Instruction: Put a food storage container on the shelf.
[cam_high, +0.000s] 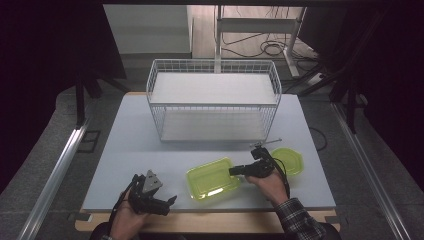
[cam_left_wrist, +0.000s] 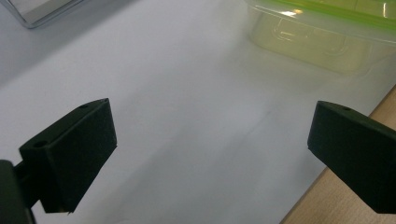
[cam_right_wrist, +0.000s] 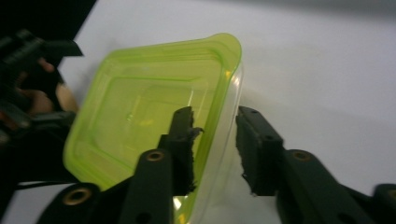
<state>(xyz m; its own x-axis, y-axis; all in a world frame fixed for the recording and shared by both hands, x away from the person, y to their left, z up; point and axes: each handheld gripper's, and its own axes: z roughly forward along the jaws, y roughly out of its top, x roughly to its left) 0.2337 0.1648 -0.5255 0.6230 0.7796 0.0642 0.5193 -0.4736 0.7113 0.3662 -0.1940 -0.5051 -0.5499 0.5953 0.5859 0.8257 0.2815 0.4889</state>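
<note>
A lime-green rectangular container (cam_high: 212, 178) lies open-side up near the table's front edge. My right gripper (cam_high: 233, 171) reaches it from the right and straddles its right wall. In the right gripper view, one jaw is inside the container (cam_right_wrist: 140, 116) and the other outside, with the rim between them; my right gripper (cam_right_wrist: 215, 140) is narrow, with a gap still showing beside the inner pad. My left gripper (cam_high: 169, 204) rests at the front left, open, pointing toward the container (cam_left_wrist: 327, 42). Nothing sits between the jaws of the left gripper (cam_left_wrist: 210, 154).
A white wire basket (cam_high: 212, 100) with a shelf stands at the back middle of the grey table (cam_high: 125, 150). A green hexagonal piece (cam_high: 289, 160) lies just right of my right hand. The wooden table edge (cam_left_wrist: 299, 214) runs close under the left gripper.
</note>
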